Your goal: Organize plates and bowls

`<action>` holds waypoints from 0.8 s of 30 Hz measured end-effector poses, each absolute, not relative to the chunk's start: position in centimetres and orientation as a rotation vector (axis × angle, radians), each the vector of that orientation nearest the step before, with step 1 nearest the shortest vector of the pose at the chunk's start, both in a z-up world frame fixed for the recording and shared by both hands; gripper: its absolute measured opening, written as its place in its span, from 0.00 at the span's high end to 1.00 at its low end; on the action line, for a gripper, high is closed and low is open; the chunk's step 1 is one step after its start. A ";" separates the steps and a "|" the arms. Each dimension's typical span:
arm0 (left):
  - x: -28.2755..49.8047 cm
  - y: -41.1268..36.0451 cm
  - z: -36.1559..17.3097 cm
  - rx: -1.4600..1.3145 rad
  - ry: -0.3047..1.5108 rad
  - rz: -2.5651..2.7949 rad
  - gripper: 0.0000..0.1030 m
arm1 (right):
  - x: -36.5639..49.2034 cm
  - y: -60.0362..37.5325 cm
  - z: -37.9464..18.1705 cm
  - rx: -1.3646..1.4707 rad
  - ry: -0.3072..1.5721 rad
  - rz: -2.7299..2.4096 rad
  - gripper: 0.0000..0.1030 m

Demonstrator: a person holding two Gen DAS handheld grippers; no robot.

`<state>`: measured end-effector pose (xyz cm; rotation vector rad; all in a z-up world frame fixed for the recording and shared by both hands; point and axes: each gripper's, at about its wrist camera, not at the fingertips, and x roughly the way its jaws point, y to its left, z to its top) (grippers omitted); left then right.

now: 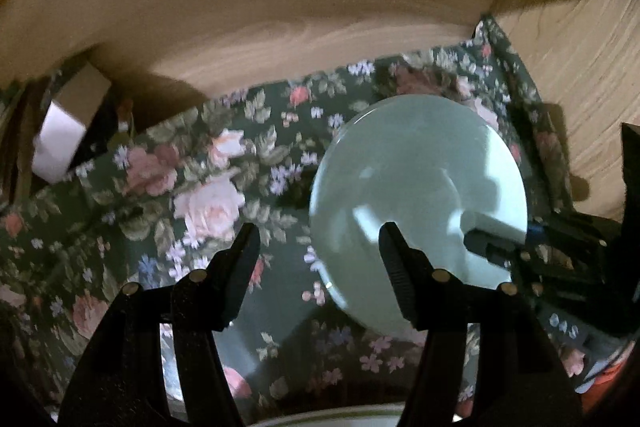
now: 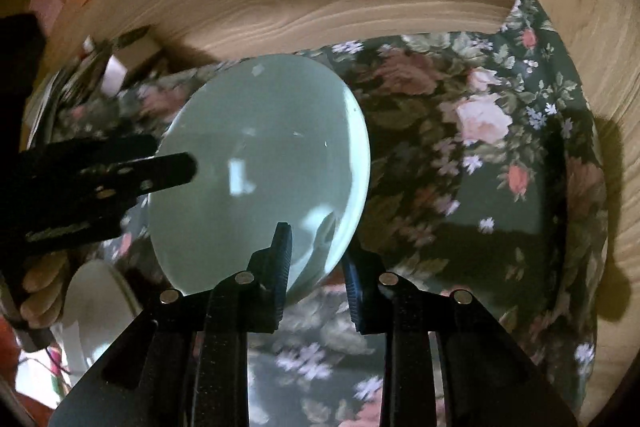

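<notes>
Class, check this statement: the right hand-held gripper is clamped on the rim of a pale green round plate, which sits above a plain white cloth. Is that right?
Not quite. The cloth is a dark green floral cloth with pink roses, not plain white. The right wrist view shows it, with the right hand-held gripper clamped on the rim of the pale green round plate, as stated.
</notes>
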<state>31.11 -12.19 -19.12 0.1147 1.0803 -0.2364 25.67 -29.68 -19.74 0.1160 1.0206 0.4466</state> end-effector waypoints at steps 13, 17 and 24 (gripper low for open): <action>30.6 -13.2 -21.6 0.146 1.144 -0.280 0.68 | 27.2 -27.9 -20.6 0.123 0.969 0.354 0.73; 30.6 -13.5 -22.0 0.155 1.148 -0.290 0.77 | 27.8 -27.7 -21.3 0.172 0.981 0.380 0.73; 30.4 -13.5 -21.7 0.171 1.126 -0.285 0.80 | 27.6 -27.5 -21.0 0.189 0.967 0.364 0.75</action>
